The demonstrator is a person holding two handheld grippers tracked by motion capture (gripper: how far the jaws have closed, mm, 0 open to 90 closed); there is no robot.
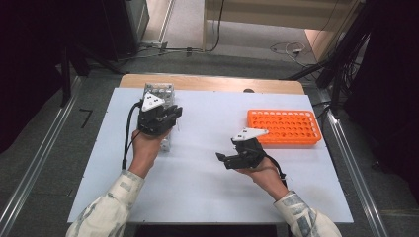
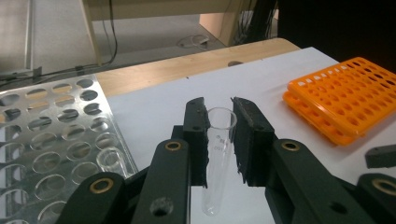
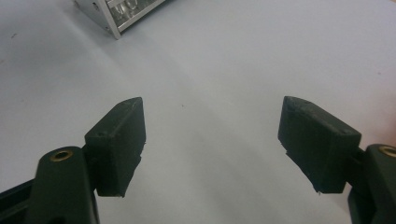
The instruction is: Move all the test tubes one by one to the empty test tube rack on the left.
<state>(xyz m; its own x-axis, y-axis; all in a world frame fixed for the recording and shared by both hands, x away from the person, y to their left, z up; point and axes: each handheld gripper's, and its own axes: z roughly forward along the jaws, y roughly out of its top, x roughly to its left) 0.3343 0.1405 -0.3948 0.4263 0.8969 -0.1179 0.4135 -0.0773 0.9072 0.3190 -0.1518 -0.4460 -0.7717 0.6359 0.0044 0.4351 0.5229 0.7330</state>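
An orange rack [image 1: 284, 126], a silvery metal rack [image 2: 51, 135], a clear tube [image 2: 218, 154] and black grippers sit on a white sheet [image 1: 197, 173].

The only marking in sight is on the clear test tube [image 2: 218, 154] seen in the left gripper view: faint pale print on its glass wall just below the rim, a short line with some small characters under it. The print is too small and blurred to read. No other letters, numbers, brands or signs can be read anywhere in the three views.
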